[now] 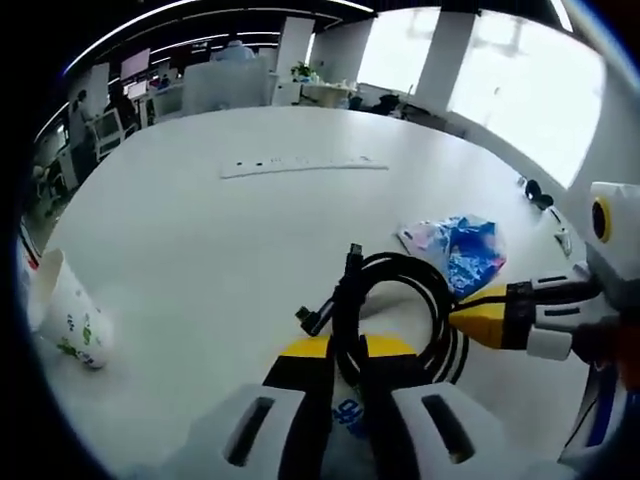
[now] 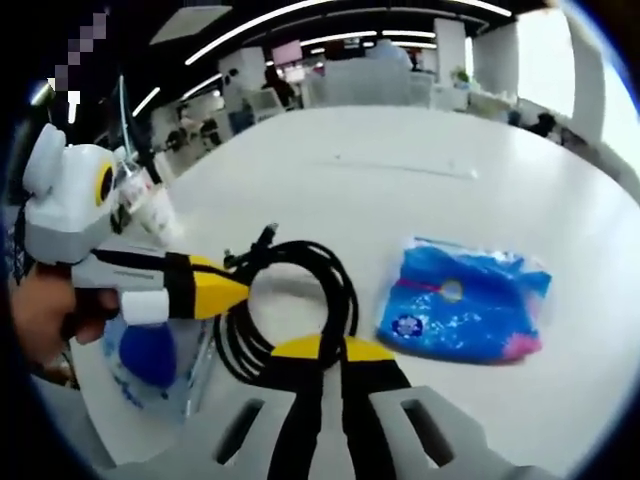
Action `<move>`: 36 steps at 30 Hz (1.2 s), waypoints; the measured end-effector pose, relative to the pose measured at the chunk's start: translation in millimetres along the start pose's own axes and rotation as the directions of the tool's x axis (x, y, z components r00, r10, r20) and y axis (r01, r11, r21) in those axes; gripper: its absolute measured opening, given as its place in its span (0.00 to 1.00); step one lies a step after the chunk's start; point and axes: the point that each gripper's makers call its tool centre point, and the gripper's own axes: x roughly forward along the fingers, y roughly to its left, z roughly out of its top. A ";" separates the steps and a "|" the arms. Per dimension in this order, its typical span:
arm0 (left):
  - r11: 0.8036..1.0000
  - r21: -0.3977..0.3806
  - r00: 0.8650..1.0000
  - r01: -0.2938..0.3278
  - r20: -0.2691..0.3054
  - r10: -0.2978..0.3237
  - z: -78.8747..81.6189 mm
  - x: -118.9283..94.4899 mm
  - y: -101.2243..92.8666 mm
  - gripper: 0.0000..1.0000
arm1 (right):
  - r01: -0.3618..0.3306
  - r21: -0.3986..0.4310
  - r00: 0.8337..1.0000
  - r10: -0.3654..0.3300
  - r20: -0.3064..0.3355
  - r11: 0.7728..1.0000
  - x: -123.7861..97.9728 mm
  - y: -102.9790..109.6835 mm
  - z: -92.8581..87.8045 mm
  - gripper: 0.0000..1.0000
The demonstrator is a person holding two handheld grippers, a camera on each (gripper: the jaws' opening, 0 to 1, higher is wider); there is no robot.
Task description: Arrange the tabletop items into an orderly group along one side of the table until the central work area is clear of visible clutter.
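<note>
Between my two tools lies the coiled black cable (image 1: 400, 315), flat on the white tabletop (image 1: 250, 230). My left tool (image 1: 345, 355) has its yellow-tipped jaws closed narrow on the near side of the coil. My right tool (image 2: 322, 352) likewise pinches the strands at its own near edge; in the left gripper view it comes in from the right, tip on the loop. So both are equally close. Beyond the coil lies a blue-patterned packet (image 2: 465, 300), and a paper cup (image 1: 70, 315) stands well apart. Whether each grip truly bites the cable I cannot tell, as the jaws hide the contact. Something blue under the left tool is blurred.
</note>
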 end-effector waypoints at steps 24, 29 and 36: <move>1.000 0.012 0.995 0.009 0.098 -0.011 31.8 -31.8 -13.9 0.07 | 0.011 -0.030 0.994 -0.007 0.107 0.999 -40.2 6.6 35.1 0.00; 1.000 0.024 0.993 0.011 0.120 -0.014 38.4 -42.8 -20.1 0.07 | 0.015 -0.039 0.992 -0.010 0.126 0.999 -51.5 8.6 40.1 0.00; 0.999 0.044 0.991 0.020 0.132 -0.025 43.4 -56.0 -30.0 0.07 | 0.026 -0.046 0.990 -0.019 0.143 0.999 -67.9 10.8 41.7 0.01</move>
